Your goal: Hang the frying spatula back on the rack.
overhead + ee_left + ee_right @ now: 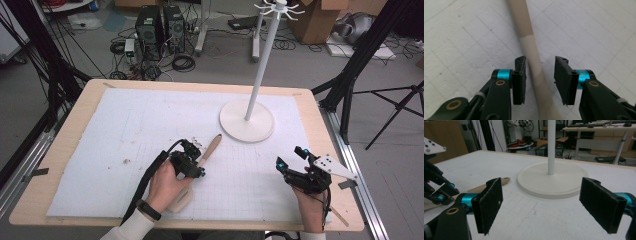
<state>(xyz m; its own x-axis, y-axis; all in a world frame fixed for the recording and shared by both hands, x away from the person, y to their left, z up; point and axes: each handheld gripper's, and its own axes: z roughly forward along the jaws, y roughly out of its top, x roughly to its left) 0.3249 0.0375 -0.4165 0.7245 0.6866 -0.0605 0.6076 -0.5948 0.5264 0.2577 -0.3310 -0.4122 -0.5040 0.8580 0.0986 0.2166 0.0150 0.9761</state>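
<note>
My left hand [167, 186] reaches in from the near edge of the table [60, 145] and holds the left gripper [192, 167] low over the white gridded mat [125, 130], pointed down and forward at a wooden utensil [210, 150] that lies on the mat near the middle, its slim handle angled toward the round base of the white stand [247, 120]. In the left gripper view the jaws are part open and straddle the handle [531, 50]; one pad [520, 80] sits just beside it, the other stands clear, and whether either touches I cannot tell. My right hand [310, 205] holds the right gripper [295, 165] well apart to the right, jaws spread wide with nothing between them, aimed at the stand's base [554, 180]. The utensil's broad end is covered by my left hand in the high view, and the stand's hooked top is cut off in the right gripper view.
</note>
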